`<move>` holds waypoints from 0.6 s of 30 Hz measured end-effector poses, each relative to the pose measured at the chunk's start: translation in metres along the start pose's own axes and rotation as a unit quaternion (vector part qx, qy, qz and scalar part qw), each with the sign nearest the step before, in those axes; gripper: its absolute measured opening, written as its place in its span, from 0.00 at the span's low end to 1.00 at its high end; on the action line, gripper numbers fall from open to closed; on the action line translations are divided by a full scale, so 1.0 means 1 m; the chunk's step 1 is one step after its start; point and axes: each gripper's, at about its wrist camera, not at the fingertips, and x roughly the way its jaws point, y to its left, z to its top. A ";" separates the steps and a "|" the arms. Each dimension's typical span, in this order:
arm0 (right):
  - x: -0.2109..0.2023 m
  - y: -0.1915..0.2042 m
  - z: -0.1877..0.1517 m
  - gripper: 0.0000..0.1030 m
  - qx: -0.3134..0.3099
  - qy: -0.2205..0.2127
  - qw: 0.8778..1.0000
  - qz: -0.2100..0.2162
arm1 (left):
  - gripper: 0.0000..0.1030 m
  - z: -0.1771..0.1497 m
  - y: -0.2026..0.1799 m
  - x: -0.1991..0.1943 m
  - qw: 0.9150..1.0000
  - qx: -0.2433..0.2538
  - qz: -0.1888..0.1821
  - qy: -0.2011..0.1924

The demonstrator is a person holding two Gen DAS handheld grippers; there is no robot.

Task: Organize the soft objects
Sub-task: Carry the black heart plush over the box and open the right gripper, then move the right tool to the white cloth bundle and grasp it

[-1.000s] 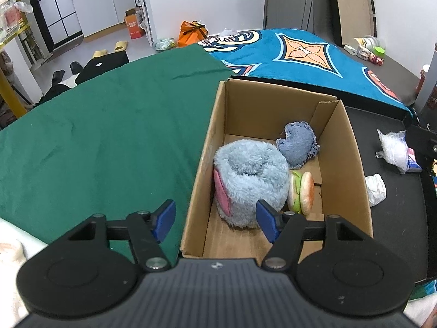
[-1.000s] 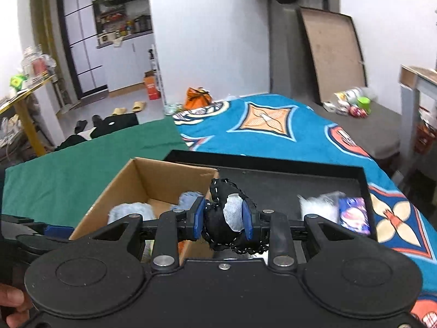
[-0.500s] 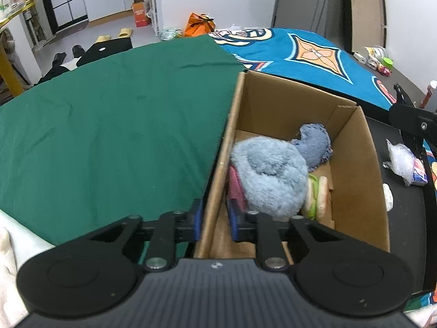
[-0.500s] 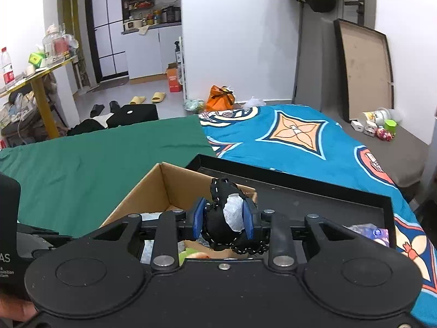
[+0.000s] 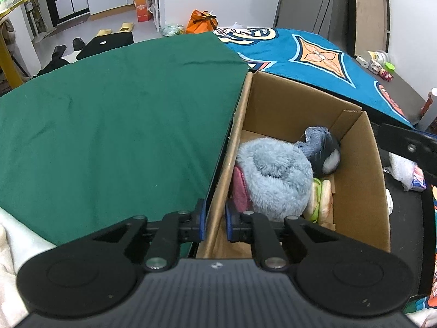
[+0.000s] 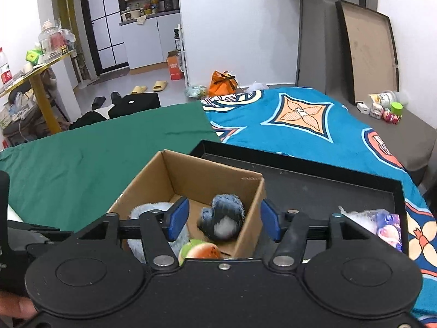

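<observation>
No word, number or brand can be read in either view. Some things carry print that is too small or blurred to make out:

- An orange carton (image 6: 174,68) on the floor, far ahead of the right gripper (image 6: 224,220), has pale marks on its side.
- A bottle (image 6: 5,72) at the far left edge wears a red label.
- A jar (image 6: 58,45) on the yellow table bears a yellow strip.
- A packet (image 6: 387,227) just right of the fingers shows a cartoon picture.
- The blue cloth (image 6: 300,136) ahead has a round emblem at its far end, and I cannot tell whether its marks are lettering
</observation>
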 end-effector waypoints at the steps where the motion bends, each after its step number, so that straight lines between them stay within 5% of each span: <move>1: -0.001 -0.003 -0.001 0.67 0.002 0.001 1.000 0.001 | 0.14 0.000 -0.001 0.000 1.000 0.004 0.003 0.002; 9: -0.015 -0.024 -0.007 0.68 -0.007 0.023 1.000 -0.012 | 0.18 0.001 -0.007 -0.004 1.000 0.008 0.011 0.008; 18: -0.026 -0.052 -0.012 0.67 -0.017 0.044 0.999 -0.007 | 0.41 0.001 -0.018 -0.009 0.999 0.023 0.022 0.008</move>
